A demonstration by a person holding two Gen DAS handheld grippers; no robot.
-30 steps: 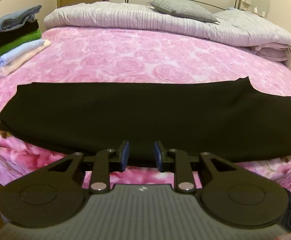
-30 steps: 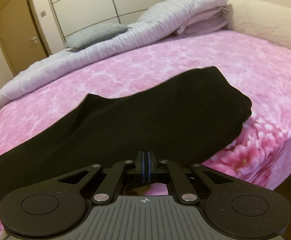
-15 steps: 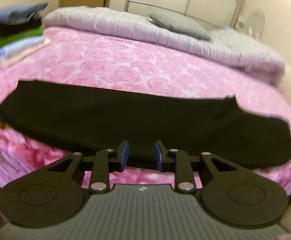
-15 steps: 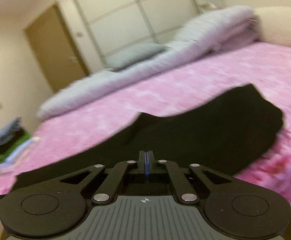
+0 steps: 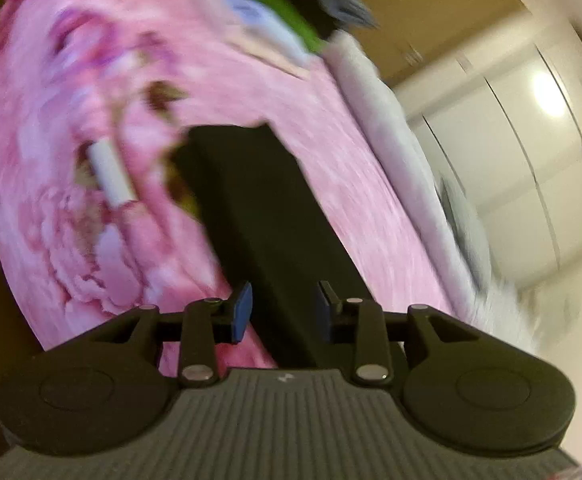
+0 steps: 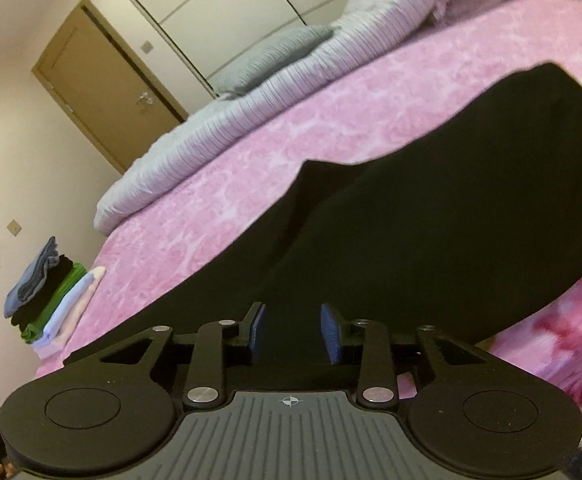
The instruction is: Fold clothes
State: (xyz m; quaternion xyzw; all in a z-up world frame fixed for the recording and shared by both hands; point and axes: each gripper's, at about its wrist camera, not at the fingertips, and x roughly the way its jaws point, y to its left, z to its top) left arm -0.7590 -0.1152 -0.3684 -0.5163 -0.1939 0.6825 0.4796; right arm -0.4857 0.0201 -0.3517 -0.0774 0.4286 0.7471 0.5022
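Through the left wrist camera, blurred and strongly tilted, we see our left gripper with its jaws spread and empty, the black garment running straight ahead between them across the pink bedspread. Through the right wrist camera, our right gripper also has its jaws spread, holding nothing, with the black garment lying just ahead and to the right, and a stack of folded clothes far off left.
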